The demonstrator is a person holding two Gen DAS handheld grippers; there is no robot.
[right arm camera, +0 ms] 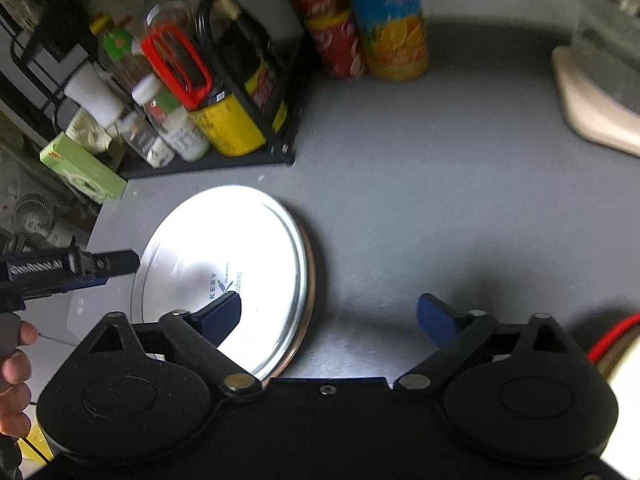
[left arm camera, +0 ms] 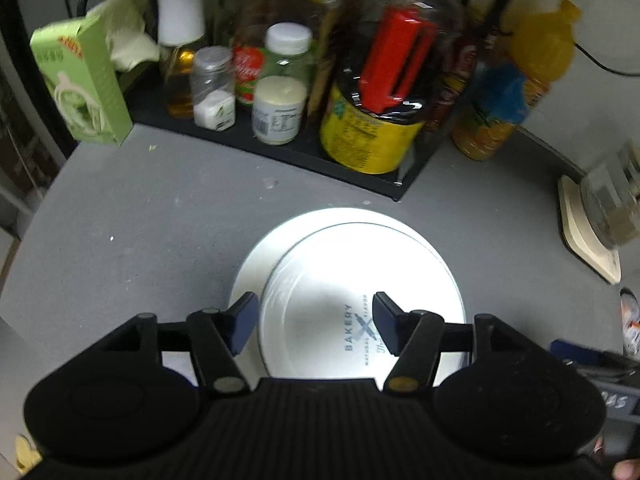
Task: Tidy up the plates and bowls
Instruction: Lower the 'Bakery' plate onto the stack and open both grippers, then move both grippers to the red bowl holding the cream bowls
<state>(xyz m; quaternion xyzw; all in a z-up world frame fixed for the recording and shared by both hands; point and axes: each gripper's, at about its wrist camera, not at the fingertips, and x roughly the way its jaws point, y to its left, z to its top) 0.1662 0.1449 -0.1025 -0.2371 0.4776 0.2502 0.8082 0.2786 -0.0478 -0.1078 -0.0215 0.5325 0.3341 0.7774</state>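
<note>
A white plate printed "BAKERY" lies on a larger white plate on the grey counter. My left gripper hovers open above the near part of the top plate, its blue pads apart and pressing on nothing. In the right wrist view the printed plate lies at the left, with a brownish rim showing beneath it. My right gripper stands wide open; one finger is over the plate, the other over bare counter. The left gripper's fingers reach in from the left edge.
A black rack at the back holds several bottles and jars, with a green box to its left. An orange juice bottle stands right of the rack. A glass on a beige board sits far right. A person's hand shows lower left.
</note>
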